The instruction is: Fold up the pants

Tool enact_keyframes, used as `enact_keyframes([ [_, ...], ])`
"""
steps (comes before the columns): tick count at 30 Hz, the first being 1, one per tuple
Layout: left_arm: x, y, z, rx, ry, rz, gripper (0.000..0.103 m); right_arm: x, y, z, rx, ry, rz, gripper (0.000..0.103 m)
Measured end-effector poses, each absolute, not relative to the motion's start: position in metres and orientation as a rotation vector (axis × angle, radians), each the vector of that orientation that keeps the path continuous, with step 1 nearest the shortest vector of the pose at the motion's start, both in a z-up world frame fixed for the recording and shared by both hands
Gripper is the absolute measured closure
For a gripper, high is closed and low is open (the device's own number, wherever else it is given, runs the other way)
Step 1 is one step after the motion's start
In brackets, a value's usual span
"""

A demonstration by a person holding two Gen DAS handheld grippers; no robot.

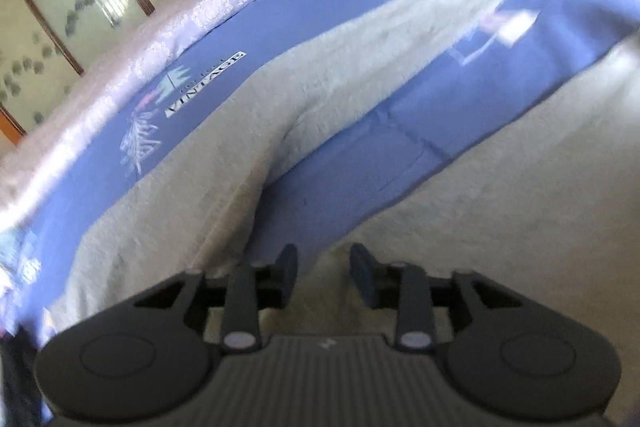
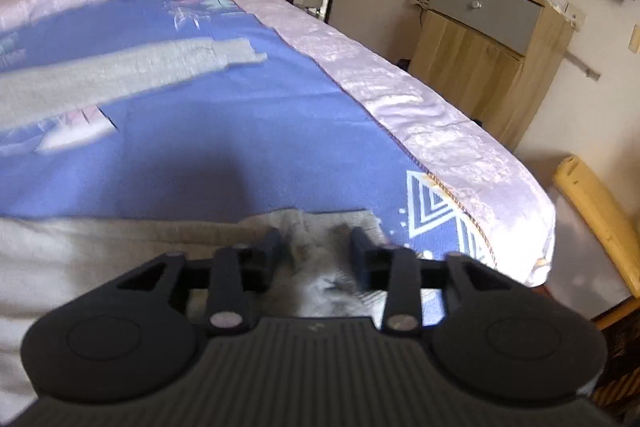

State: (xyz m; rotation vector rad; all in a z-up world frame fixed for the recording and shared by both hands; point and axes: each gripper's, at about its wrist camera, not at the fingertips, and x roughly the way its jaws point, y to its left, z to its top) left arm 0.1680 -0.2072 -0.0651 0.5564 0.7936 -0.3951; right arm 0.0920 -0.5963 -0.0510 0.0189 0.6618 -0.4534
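Grey sweatpants lay spread on the blue printed bed sheet, legs splayed apart w/ sheet showing between them, prob. laid flat so one leg could be folded onto the other. Far leg's cuff sat near the sheet's pale quilted border. Right gripper was over the near leg's end, jaws spread, fabric between them but not pinched. Left gripper was also spread, at the crotch area, holding nothing; contact w/ cloth unclear.
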Motion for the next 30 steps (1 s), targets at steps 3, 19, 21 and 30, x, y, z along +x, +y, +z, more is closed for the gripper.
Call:
enact_keyframes([
  [3, 0.157, -0.181, -0.037, 0.429, 0.747, -0.394, 0.064, 0.079, -0.601, -0.029, 0.064, 0.593, -0.448, 0.058],
  [19, 0.271, -0.011, 0.012, 0.275, 0.725, 0.005, 0.045, 0.271, -0.598, 0.018, 0.529, 0.665, -0.261, 0.058],
  [21, 0.297, -0.005, 0.004, 0.363, 0.698, 0.038, 0.045, 0.307, -0.610, 0.010, 0.615, 0.703, -0.307, 0.058],
  [30, 0.361, -0.005, -0.072, 0.605, 0.703, -0.102, 0.014, 0.412, -0.636, -0.039, 0.621, 0.874, -0.570, 0.051],
])
